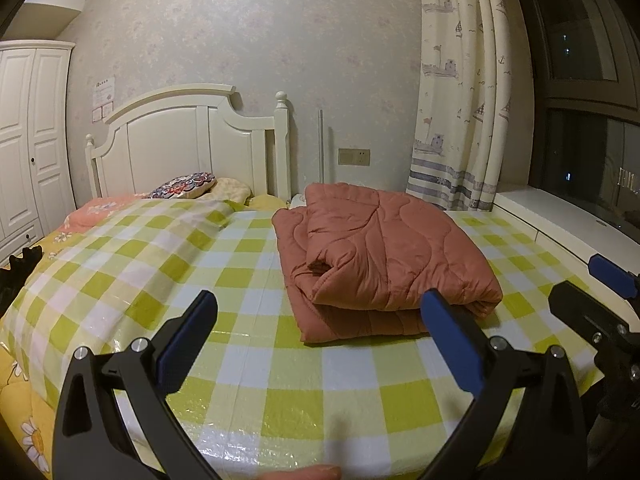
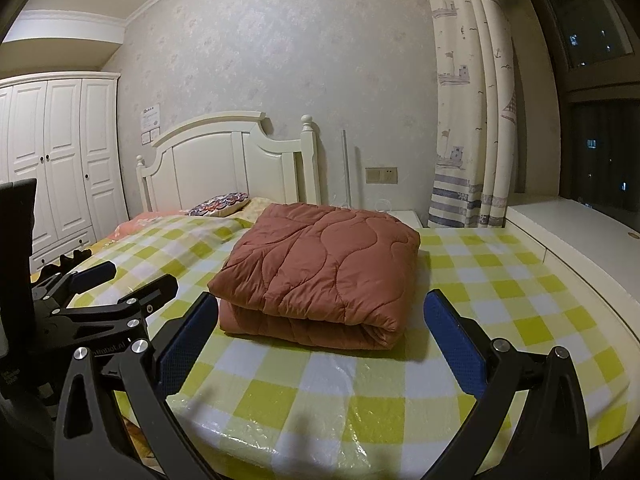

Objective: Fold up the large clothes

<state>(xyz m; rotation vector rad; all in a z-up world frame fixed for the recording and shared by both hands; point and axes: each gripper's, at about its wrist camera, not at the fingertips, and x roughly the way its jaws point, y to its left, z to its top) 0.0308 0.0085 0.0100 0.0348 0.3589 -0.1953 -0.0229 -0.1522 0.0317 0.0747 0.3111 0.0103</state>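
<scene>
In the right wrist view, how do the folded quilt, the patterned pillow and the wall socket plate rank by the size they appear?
Largest to smallest, as they look:
1. Folded reddish-brown quilt
2. Patterned pillow
3. Wall socket plate

The quilt lies nearest the camera, which enlarges it; pillow and plate are farther back.

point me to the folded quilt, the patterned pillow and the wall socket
folded quilt [image 2: 320, 256], right wrist view, middle of its top layer
patterned pillow [image 1: 186, 185], left wrist view, centre of its face
wall socket [image 2: 381, 175], right wrist view, middle of the plate
</scene>
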